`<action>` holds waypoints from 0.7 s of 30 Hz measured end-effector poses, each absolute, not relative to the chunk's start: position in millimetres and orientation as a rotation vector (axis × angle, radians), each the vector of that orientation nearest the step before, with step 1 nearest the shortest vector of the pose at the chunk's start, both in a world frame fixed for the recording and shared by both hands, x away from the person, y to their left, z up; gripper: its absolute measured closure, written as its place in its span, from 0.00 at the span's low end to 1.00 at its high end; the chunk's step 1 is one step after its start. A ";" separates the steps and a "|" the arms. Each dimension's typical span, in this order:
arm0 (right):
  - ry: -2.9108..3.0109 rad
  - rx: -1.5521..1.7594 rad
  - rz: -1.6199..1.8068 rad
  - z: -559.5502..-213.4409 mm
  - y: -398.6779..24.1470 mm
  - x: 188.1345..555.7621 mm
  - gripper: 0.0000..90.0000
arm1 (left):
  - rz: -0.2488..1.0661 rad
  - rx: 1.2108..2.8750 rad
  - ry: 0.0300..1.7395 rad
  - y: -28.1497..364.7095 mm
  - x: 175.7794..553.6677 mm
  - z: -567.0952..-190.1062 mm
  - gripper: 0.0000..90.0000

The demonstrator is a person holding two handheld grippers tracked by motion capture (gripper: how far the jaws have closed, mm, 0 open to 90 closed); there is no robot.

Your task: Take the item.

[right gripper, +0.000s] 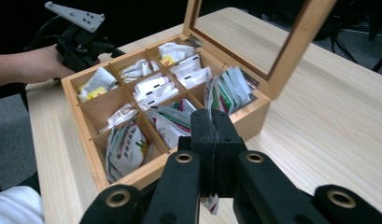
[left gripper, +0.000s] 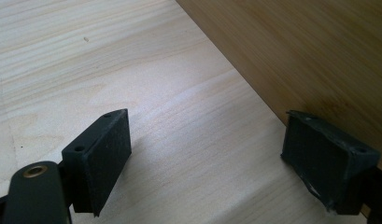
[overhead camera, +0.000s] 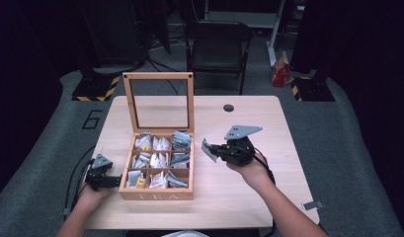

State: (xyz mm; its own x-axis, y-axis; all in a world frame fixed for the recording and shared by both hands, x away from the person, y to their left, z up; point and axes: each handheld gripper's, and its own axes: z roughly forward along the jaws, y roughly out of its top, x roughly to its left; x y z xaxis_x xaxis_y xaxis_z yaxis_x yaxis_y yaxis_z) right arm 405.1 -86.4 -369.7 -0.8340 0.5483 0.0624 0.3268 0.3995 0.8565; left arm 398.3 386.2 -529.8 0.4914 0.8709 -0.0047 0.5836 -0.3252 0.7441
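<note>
The right gripper's (right gripper: 212,135) jaws were clenched on a thin tea sachet (overhead camera: 208,149), held edge-on above the desk (overhead camera: 249,192) just right of the tea box (overhead camera: 157,195). Pinched so narrowly, the sachet could slip or tear if swung. The left gripper (left gripper: 207,154) rested with jaws released beside the box's wall, where a nudge might shift it.

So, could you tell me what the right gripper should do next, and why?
Probably carry the tea bag clear of the box and set it on the bare table. The right gripper is shut on it beside the box, while the left gripper stands open at the box's side.
</note>
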 end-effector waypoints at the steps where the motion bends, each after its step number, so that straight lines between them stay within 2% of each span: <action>1: 2.423 0.782 1.405 -370.5 -88.7 405.5 1.00 | 0.526 2.039 1.193 386.2 398.3 -529.8 0.17; 21: 2.363 0.886 1.336 -386.8 -129.1 409.7 1.00 | 0.526 2.039 1.193 386.2 398.3 -529.8 0.17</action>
State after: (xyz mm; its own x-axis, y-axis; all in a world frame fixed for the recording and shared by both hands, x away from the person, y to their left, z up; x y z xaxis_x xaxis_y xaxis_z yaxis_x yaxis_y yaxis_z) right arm 409.7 -129.1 -386.8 -0.7708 0.6351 0.0504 0.3708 0.3828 0.8462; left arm 398.3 386.2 -529.8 0.4915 0.8708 -0.0046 0.5837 -0.3255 0.7438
